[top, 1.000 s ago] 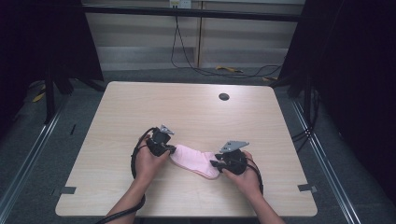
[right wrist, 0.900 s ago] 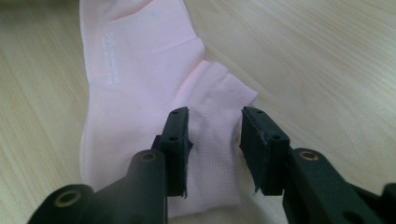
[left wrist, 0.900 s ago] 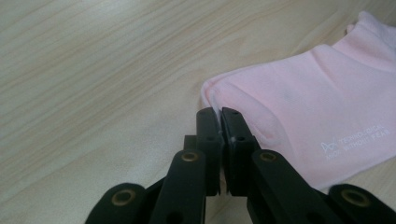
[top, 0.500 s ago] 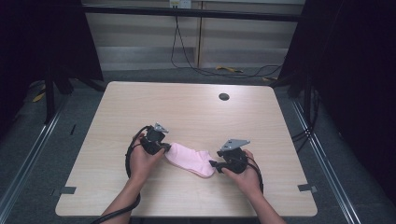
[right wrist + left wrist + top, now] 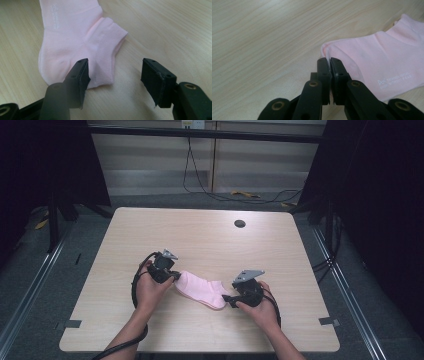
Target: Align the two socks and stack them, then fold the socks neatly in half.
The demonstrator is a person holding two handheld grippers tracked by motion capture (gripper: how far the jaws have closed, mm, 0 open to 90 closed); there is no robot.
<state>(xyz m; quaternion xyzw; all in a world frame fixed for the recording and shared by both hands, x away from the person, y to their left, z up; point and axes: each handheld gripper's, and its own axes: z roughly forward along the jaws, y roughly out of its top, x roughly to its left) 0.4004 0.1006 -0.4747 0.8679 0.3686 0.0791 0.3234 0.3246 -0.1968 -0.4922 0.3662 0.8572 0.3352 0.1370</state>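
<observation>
A pink ankle sock [image 5: 202, 289] lies flat on the wooden table [image 5: 210, 240], toe to the left and cuff to the right. My left gripper [image 5: 175, 276] is shut on the toe edge; in the left gripper view the black jaws [image 5: 329, 61] pinch the fabric's rim of the sock [image 5: 374, 57]. My right gripper [image 5: 227, 299] sits at the cuff end, open. Its jaws have just been opening. In the right gripper view they [image 5: 115, 66] stand wide apart, with the sock's cuff [image 5: 105, 50] lying loose beside the left jaw and no pad pressing on it.
A small round dark hole [image 5: 239, 223] sits in the tabletop at the far right. Black frame posts stand beside the table on both sides, and cables [image 5: 220, 195] run across the floor beyond the far edge.
The right gripper's jaws have opened and let go of the sock's cuff. The left gripper has shifted slightly left, still closed on the toe, and the sock lies flatter.
</observation>
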